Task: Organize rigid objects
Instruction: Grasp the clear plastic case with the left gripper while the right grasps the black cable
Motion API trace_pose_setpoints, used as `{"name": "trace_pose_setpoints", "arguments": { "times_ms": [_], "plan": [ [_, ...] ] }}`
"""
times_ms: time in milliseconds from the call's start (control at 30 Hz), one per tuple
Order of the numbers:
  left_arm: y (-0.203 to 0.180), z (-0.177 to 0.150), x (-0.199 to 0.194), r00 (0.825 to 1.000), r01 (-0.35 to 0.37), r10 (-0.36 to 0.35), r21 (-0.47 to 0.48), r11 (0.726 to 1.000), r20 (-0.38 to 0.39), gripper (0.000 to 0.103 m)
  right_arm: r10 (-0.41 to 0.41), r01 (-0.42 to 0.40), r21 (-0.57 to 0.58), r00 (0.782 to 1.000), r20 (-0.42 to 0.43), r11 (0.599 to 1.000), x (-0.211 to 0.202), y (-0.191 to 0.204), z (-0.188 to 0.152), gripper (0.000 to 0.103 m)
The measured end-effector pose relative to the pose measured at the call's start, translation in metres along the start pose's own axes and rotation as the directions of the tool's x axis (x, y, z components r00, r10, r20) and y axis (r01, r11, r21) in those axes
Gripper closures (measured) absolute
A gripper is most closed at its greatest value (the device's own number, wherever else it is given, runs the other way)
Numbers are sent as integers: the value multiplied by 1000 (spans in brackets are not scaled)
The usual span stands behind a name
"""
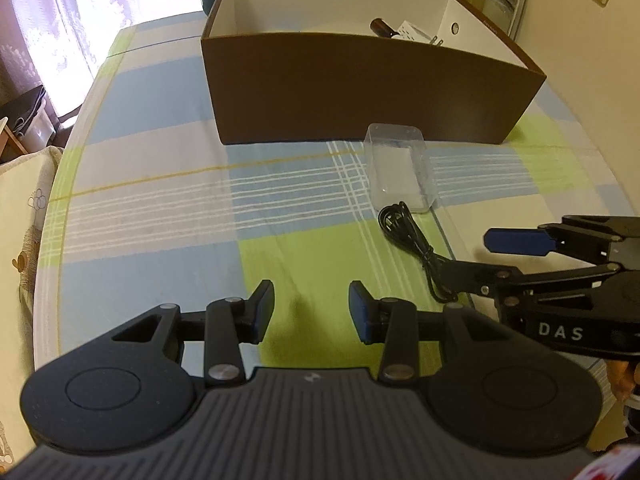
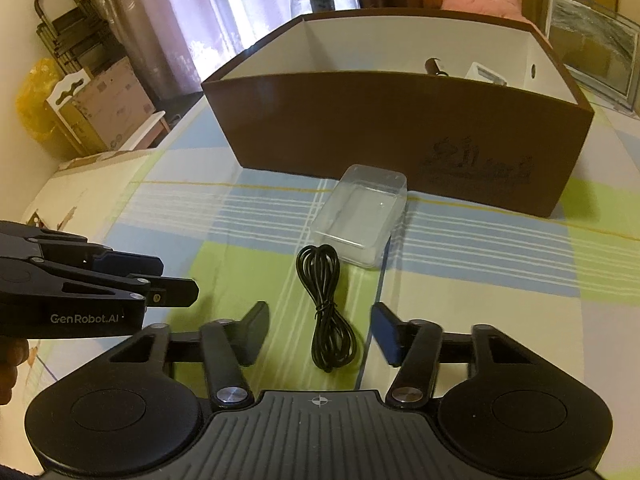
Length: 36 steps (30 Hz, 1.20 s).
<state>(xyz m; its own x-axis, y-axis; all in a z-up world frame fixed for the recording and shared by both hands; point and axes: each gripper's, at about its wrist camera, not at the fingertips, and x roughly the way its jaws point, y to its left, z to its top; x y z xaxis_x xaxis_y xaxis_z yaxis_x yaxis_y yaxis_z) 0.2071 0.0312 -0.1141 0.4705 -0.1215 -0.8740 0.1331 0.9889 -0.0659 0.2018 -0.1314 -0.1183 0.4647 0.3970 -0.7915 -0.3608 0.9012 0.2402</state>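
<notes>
Covering the table, a checked cloth (image 1: pixel 160 208) faces curtains (image 2: pixel 168 20).

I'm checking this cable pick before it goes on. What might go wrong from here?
The right gripper straddles the coiled black cable without pressing it yet; the loose loops may slip or snag. The clear plastic case lies just beyond and might get nudged. The brown box has a tall wall to clear.

My left gripper (image 1: pixel 311 312) and right gripper (image 2: pixel 319 330) are matte black linkages with silver pivot screws, blue-padded fingers (image 1: pixel 516 241), ribbed bases, and white "DAS" and "GenRobot.AI" lettering.
</notes>
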Motion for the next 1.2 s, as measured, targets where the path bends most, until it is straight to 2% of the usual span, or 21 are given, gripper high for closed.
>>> {"name": "trace_pose_setpoints", "arguments": {
  "times_ms": [100, 733, 833, 900, 1033, 1200],
  "plan": [
    [1, 1, 5, 1000, -2, 2, 3, 1000, -8, 67, 2, -2, -6, 1000, -9, 1000, 7, -1, 1, 60],
    [7, 9, 32, 998, 3, -2, 12, 1000, -60, 67, -7, 5, -40, 998, -58, 999, 42, -5, 6, 72],
    [7, 9, 34, 998, 3, -2, 13, 1000, -63, 67, -12, 8, -51, 998, -65, 999, 44, -5, 5, 77],
    [6, 9, 35, 998, 2, -1, 17, 1000, -62, 67, -12, 7, -62, 997, -72, 998, 44, -5, 3, 86],
    [4, 9, 36, 998, 6, -4, 28, 1000, -61, 67, -14, 6, -101, 997, -77, 995, 42, -3, 1, 87],
    [-2, 11, 37, 998, 21, -19, 45, 999, -55, 66, 0, -4, -77, 998, -56, 997, 26, -9, 0, 91]
  ]
}}
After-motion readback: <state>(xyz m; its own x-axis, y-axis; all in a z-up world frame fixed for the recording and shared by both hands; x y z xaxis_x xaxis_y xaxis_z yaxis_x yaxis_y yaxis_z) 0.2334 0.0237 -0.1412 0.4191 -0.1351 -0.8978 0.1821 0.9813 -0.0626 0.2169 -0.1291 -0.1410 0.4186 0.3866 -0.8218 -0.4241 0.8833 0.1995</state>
